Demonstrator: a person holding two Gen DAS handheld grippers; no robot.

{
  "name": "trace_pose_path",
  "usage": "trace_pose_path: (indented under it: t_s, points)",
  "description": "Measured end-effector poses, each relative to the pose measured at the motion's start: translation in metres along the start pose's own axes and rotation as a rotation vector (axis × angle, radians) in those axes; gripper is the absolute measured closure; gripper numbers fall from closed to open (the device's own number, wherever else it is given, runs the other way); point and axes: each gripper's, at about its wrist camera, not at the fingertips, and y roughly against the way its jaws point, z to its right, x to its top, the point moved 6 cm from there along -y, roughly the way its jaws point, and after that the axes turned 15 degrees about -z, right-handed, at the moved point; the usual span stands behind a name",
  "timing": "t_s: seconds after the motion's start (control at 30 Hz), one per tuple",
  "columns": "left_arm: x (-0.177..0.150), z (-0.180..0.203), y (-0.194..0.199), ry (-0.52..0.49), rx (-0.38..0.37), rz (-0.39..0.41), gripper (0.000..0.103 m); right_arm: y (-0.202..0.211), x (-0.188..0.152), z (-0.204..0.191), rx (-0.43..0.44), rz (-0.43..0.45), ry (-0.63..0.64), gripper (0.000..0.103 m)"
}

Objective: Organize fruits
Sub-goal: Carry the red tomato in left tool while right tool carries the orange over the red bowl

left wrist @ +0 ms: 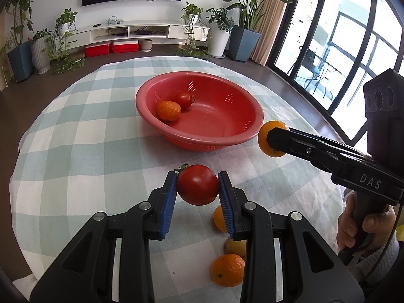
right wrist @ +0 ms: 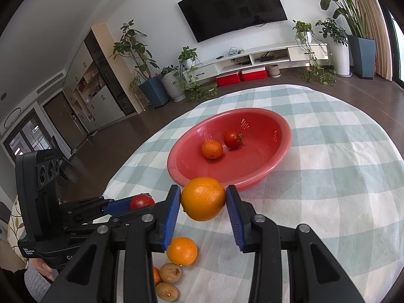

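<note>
The left claw [left wrist: 197, 189] is clamped on a red tomato [left wrist: 197, 184], its blue pads pressed against both sides, and holds it clear of the checked worktop [left wrist: 88, 151]. The right claw [right wrist: 203, 202] grips a large orange [right wrist: 203, 198] the same way, just off the near rim of the red basin [right wrist: 252, 179]. In the left wrist view that orange sits at 3 o'clock from the basin, half covered by the black fingers around it.

Inside the basin lie two fruits: one small orange [left wrist: 168, 110] and one tomato [left wrist: 184, 100], touching each other at about 9 o'clock on the basin floor.

The loose fruit on the cloth is hard to count. In the right wrist view, at 6 o'clock under the right claw, one whole orange [right wrist: 182, 250] shows, with two small brownish round fruits [right wrist: 171, 272] just below it and a sliver of another orange [right wrist: 157, 275] cut off by the claw's arm. The left wrist view shows one full orange [left wrist: 227, 270], plus an orange [left wrist: 219, 218] and a yellowish fruit [left wrist: 236, 247] both partly hidden behind the left claw's right finger. Whether more lies under the arms cannot be told.

A hand [left wrist: 358, 229] on the right claw's handle shows only in part at the edge of the left wrist view.
</note>
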Motion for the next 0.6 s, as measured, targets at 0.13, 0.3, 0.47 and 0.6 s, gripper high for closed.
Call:
trace_pose_path:
  t_s: [0.13, 0.3, 0.47, 0.6]
  points:
    - [0.008, 0.001, 0.001, -0.005, 0.000, 0.004, 0.072, -0.002, 0.010, 0.000, -0.001, 0.004, 0.004, 0.063]
    - [0.019, 0.001, 0.001, -0.010, 0.000, 0.012, 0.072, -0.006, 0.021, 0.003, -0.006, 0.006, 0.008, 0.063]
    - [0.031, 0.003, -0.003, -0.021, 0.002, 0.012, 0.072, -0.012, 0.028, 0.009, -0.010, 0.005, 0.004, 0.063]
    - [0.041, 0.003, -0.007, -0.027, -0.001, 0.010, 0.072, -0.016, 0.032, 0.012, -0.017, 0.005, 0.005, 0.063]
